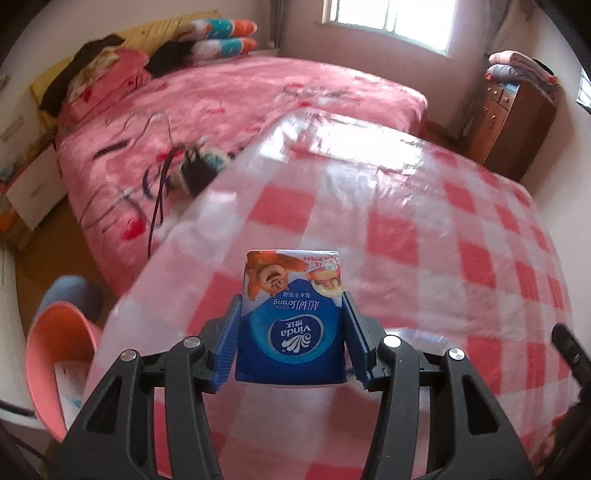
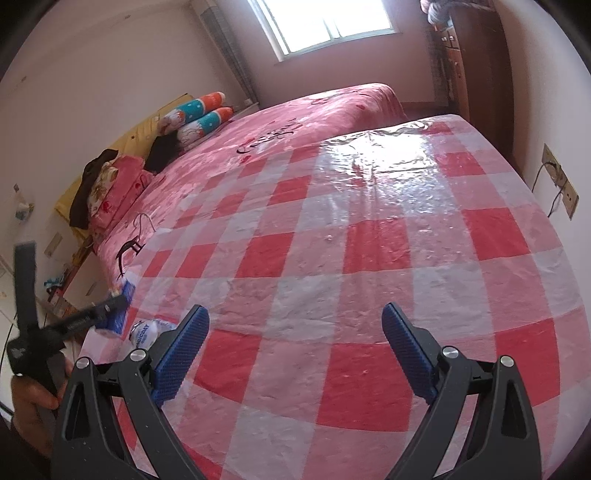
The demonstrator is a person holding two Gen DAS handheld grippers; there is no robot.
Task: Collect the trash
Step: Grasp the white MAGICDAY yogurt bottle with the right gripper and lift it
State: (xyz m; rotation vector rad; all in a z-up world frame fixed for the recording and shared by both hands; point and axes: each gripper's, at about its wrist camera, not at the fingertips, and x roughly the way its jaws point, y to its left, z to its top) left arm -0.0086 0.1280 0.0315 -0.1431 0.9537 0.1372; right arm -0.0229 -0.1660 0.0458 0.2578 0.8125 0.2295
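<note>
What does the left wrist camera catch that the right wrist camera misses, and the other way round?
Only the left wrist view shows the pink bin beside the table and the printed face of the blue tissue pack clamped in the left gripper. Only the right wrist view shows the open, empty right gripper, a crumpled white wrapper at the table edge, and the wall socket. Both show the checkered tablecloth, the pink bed and the window.
</note>
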